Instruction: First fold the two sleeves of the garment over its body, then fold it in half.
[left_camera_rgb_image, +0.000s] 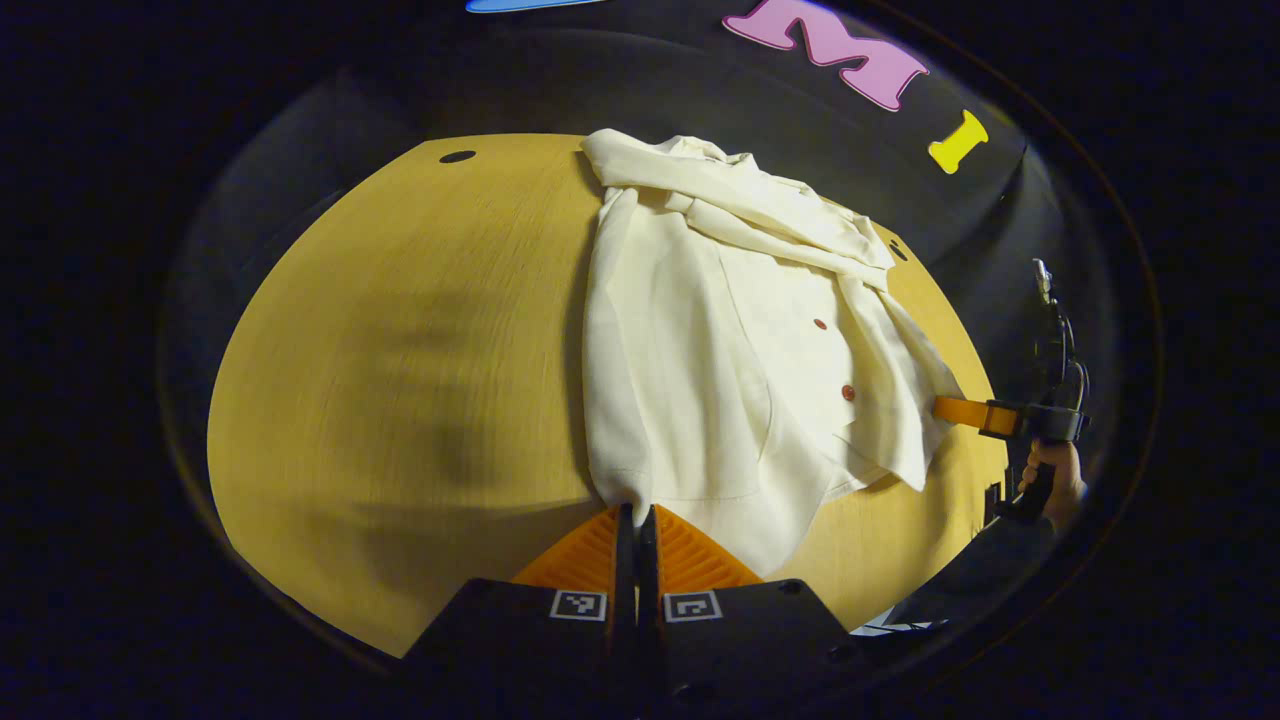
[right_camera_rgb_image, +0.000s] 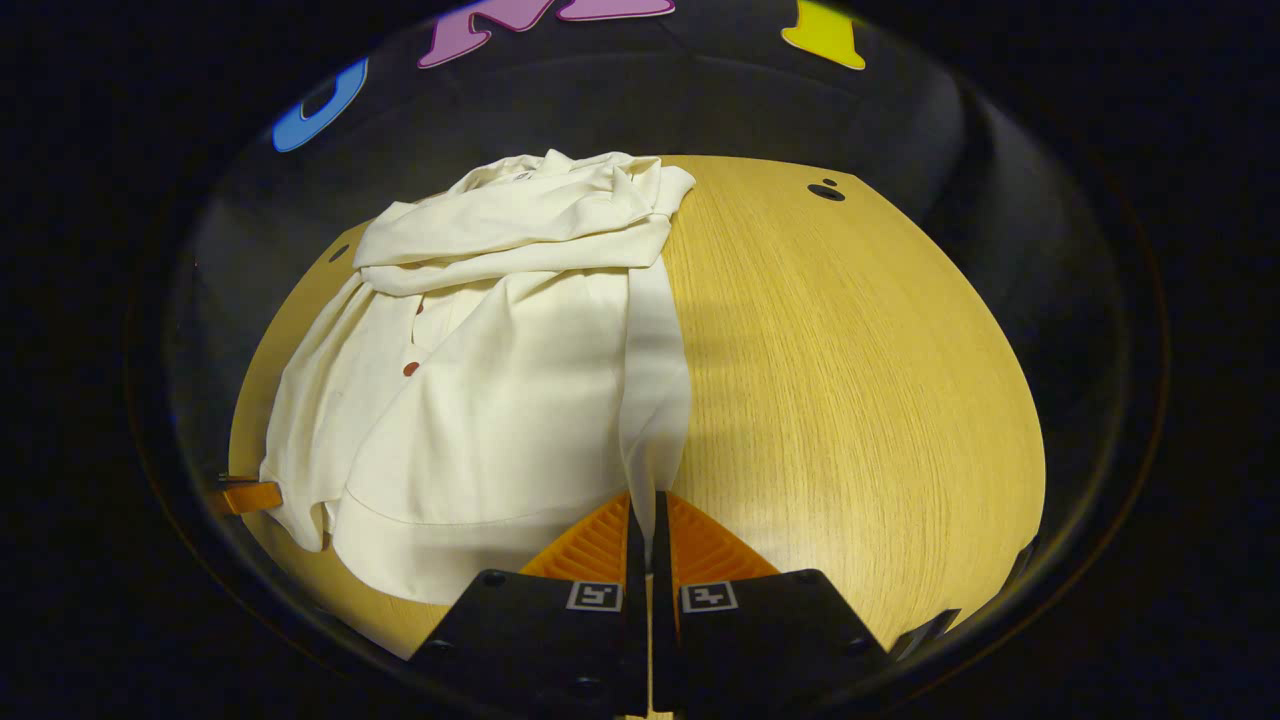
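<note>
A cream button-front garment (left_camera_rgb_image: 700, 360) lies on the wooden table (left_camera_rgb_image: 400, 350), its two sleeves (left_camera_rgb_image: 740, 205) laid crosswise over the upper body near the collar. In the left gripper view my left gripper (left_camera_rgb_image: 635, 512) is shut on the near hem corner. The right gripper (left_camera_rgb_image: 950, 408), held by a hand (left_camera_rgb_image: 1055, 480), reaches the opposite hem corner at the right. The right gripper view shows the garment (right_camera_rgb_image: 500, 400) with my right gripper (right_camera_rgb_image: 648, 498) shut on its hem edge, cloth rising into the fingers. At the far left sits the left gripper (right_camera_rgb_image: 245, 497) at the other corner.
Bare tabletop (right_camera_rgb_image: 850, 380) stretches beside the garment. Small dark holes (left_camera_rgb_image: 457, 157) (right_camera_rgb_image: 826, 190) mark the table's far corners. The black booth wall stands behind the table. A dark sleeve (left_camera_rgb_image: 985, 570) shows below the hand.
</note>
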